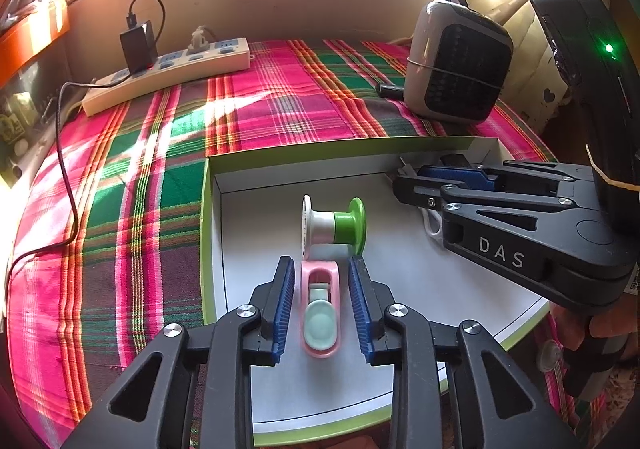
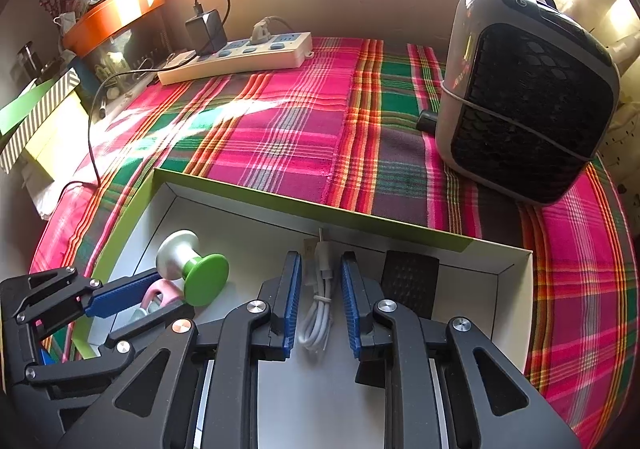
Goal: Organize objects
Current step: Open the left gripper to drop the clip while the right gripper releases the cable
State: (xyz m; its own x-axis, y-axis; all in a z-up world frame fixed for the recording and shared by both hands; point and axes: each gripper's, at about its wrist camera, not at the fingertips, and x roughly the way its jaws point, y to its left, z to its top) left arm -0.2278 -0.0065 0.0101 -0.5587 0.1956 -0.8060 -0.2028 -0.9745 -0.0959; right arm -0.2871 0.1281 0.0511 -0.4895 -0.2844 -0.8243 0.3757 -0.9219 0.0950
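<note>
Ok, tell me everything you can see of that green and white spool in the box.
The spool looks like plastic: a white perforated flange and white half of the core, a green half of the core and a solid green flange. It lies on its side on the white floor of the green-rimmed box, towards the box's left part. The pink clip lies just in front of it, touching or nearly so, between the open left gripper fingers. No thread shows on it.

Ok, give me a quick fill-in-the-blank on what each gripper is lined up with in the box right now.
The left gripper is open around the ____ clip.
The right gripper is open around a coiled ____ cable.
The spool has one white end and one ____ end.
All three items lie inside the ____.

Missing words: pink; white; green; box
</note>
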